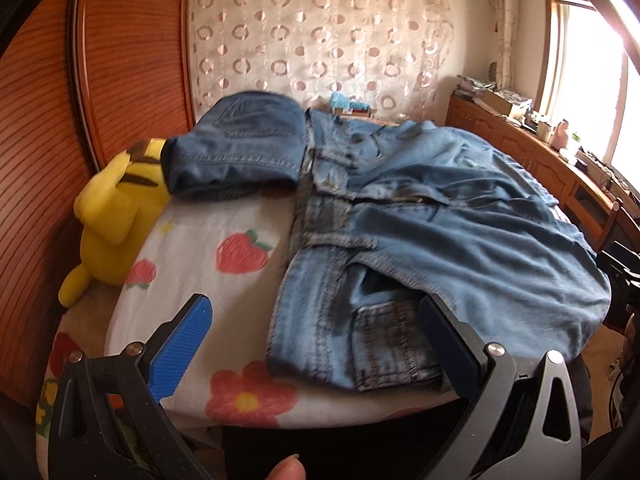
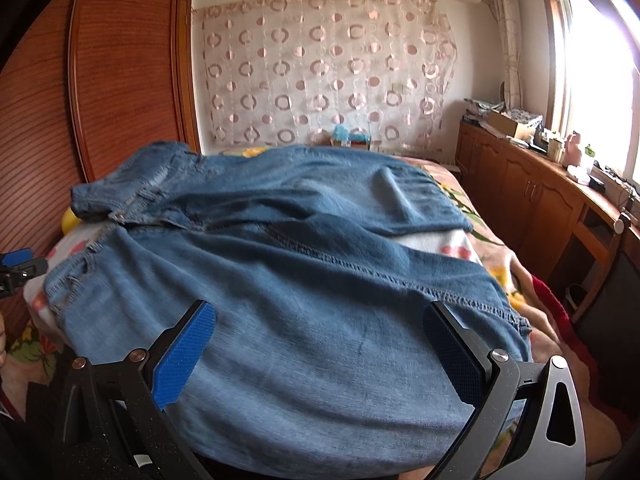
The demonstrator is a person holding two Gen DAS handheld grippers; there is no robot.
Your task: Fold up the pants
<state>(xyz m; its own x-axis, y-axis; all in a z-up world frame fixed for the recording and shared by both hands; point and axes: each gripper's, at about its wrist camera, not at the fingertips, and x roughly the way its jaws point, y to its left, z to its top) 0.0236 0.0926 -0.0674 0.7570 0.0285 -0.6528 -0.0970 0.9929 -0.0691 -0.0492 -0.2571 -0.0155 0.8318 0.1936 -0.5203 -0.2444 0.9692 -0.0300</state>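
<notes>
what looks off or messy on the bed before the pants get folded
The jeans lie rumpled, legs splayed apart. A second, darker denim piece sits bunched at the waistband end, pressed against a yellow plush toy. Both grippers, left and right, are open and hold nothing.

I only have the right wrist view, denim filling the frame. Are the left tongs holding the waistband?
Observer: No. The left tongs are open, over the near waistband corner of the jeans, gripping nothing.
Operator: What's near that end of the jeans?
Observer: A darker folded pair of jeans lies beyond the waistband, next to a yellow plush toy.
Operator: What's under the waistband?
Observer: A white strawberry-print blanket, bare left of the waistband.
Operator: And my right tongs?
Observer: Open too, over the near leg.
</notes>
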